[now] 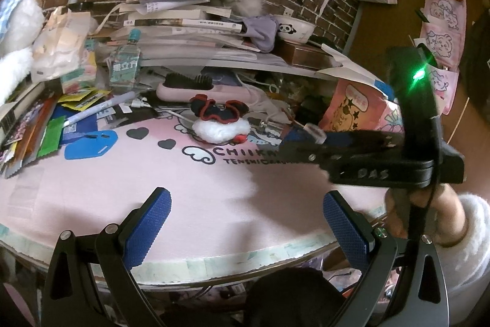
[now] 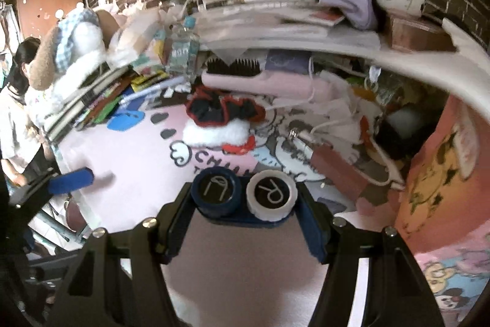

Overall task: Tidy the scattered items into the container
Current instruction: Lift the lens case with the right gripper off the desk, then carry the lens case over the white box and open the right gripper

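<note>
A contact lens case (image 2: 245,195), with a dark blue cap marked L and a white cap marked R, sits between the pads of my right gripper (image 2: 245,201), which is shut on it above the pink desk mat (image 2: 128,152). A pink cartoon paper bag (image 2: 444,173) stands open just to its right. In the left wrist view the right gripper (image 1: 294,150) hangs beside that bag (image 1: 352,109). My left gripper (image 1: 245,198) stands open over the mat's front edge with nothing between its blue pads (image 1: 147,226). A black-and-red scrunchie (image 1: 219,109) and a white fluffy one (image 1: 220,129) lie mid-mat.
A pink hairbrush (image 1: 196,88), a pen (image 1: 101,109), a blue tag (image 1: 92,143) and packets crowd the left and back. Stacked books (image 1: 183,20), a panda bowl (image 1: 294,28) and a bottle (image 1: 124,63) sit behind. A person (image 2: 15,112) stands at the far left.
</note>
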Available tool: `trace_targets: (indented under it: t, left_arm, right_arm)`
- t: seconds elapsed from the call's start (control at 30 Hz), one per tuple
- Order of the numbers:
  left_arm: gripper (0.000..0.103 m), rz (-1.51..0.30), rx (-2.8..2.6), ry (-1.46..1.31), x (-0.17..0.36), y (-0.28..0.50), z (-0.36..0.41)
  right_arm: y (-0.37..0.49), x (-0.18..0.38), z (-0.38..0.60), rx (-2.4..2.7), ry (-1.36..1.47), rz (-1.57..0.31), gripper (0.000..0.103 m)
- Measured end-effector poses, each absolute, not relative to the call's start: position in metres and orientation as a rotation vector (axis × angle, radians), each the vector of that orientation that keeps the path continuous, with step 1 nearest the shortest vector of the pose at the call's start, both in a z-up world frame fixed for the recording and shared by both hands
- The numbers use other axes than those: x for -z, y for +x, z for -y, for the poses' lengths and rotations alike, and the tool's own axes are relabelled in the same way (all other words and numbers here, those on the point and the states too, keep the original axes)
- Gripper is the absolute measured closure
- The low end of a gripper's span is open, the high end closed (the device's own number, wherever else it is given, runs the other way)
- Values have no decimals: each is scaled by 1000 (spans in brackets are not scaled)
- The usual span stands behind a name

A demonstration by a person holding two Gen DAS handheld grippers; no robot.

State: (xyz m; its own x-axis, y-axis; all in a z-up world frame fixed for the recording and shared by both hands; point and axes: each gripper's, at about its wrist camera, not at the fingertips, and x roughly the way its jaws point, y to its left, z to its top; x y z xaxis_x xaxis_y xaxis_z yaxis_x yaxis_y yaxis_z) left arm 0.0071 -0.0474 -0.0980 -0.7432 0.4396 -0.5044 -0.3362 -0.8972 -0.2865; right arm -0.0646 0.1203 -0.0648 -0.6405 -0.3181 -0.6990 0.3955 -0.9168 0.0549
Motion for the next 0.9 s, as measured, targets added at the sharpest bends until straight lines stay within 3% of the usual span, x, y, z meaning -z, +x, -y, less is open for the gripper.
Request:
trace_targets:
  t: [0.9]
  left_arm:
    - [4,150,-2622,-831,63,0,17]
  right_arm:
    - [-16,-56,-160,2684,750,-218,42]
